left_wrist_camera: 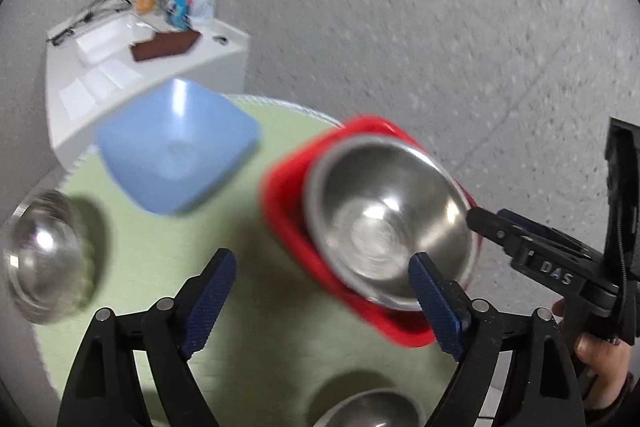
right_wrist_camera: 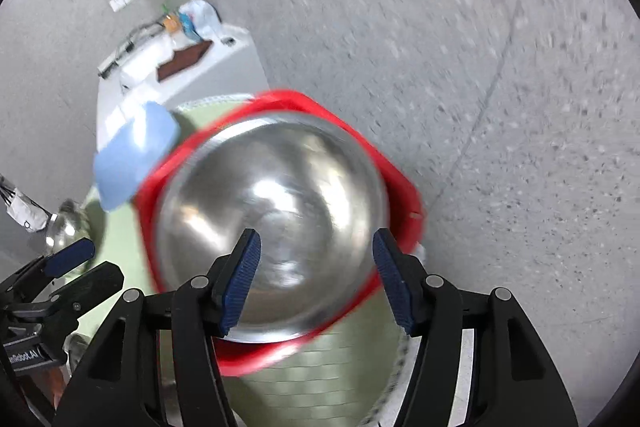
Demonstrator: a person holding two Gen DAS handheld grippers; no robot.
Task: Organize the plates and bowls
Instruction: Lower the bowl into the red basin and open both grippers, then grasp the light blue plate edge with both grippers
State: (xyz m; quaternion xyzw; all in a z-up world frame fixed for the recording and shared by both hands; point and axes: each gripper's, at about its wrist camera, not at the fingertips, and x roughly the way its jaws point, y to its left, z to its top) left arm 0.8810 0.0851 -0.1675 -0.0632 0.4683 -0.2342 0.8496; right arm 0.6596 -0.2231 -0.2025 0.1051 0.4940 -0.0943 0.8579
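A steel bowl (left_wrist_camera: 390, 223) sits inside a red square bowl (left_wrist_camera: 288, 195) on the right of a round green mat (left_wrist_camera: 192, 259); both also show in the right wrist view, steel bowl (right_wrist_camera: 272, 211) in red bowl (right_wrist_camera: 404, 195). A blue square bowl (left_wrist_camera: 176, 147) lies at the mat's back left. A second steel bowl (left_wrist_camera: 44, 259) stands at the left edge, a third (left_wrist_camera: 368, 411) at the front. My left gripper (left_wrist_camera: 322, 299) is open above the mat, its right finger over the steel bowl's near rim. My right gripper (right_wrist_camera: 316, 279) is open and empty over the nested bowls.
A white counter (left_wrist_camera: 132, 75) with a sink, a brown tray (left_wrist_camera: 164, 45) and plastic bags stands behind the mat. Grey speckled floor (left_wrist_camera: 440, 27) lies to the right. The right gripper (left_wrist_camera: 520, 247) shows at the right of the left wrist view.
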